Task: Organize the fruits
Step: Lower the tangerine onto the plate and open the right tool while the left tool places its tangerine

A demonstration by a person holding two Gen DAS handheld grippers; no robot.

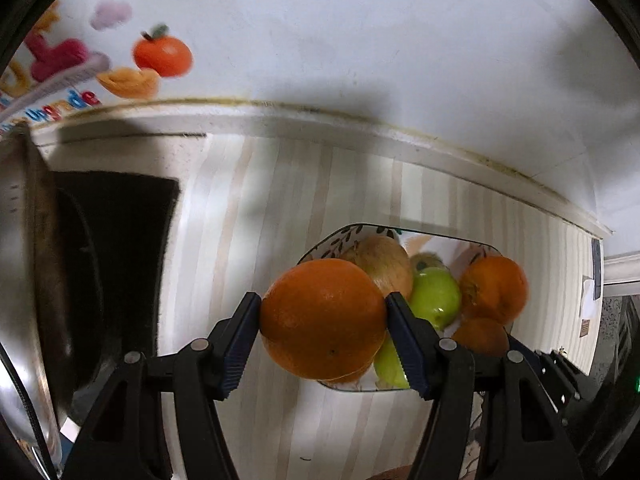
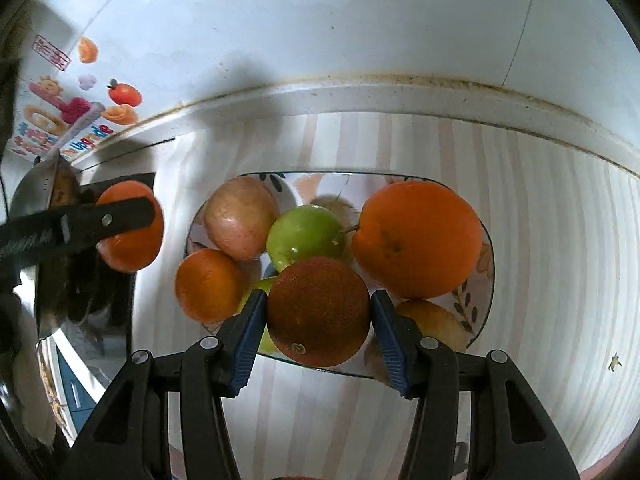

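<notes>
My left gripper (image 1: pixel 324 308) is shut on a large orange (image 1: pixel 324 320) and holds it up left of a patterned plate (image 1: pixel 348 236). The right wrist view shows that same orange (image 2: pixel 136 248) under a left finger (image 2: pixel 108 220), over the black hob. My right gripper (image 2: pixel 319 304) is shut on a dark reddish orange (image 2: pixel 318 312) above the plate (image 2: pixel 468 300). On the plate lie a reddish apple (image 2: pixel 240 218), a green apple (image 2: pixel 306 236), a big orange (image 2: pixel 418 240), a small orange (image 2: pixel 208 284) and more fruit, partly hidden.
The plate rests on a striped counter (image 2: pixel 540 240) against a white wall. A metal pot (image 1: pixel 24 240) stands at the left on a black hob (image 1: pixel 128 240). Fruit stickers (image 1: pixel 160 54) are on the wall at the upper left.
</notes>
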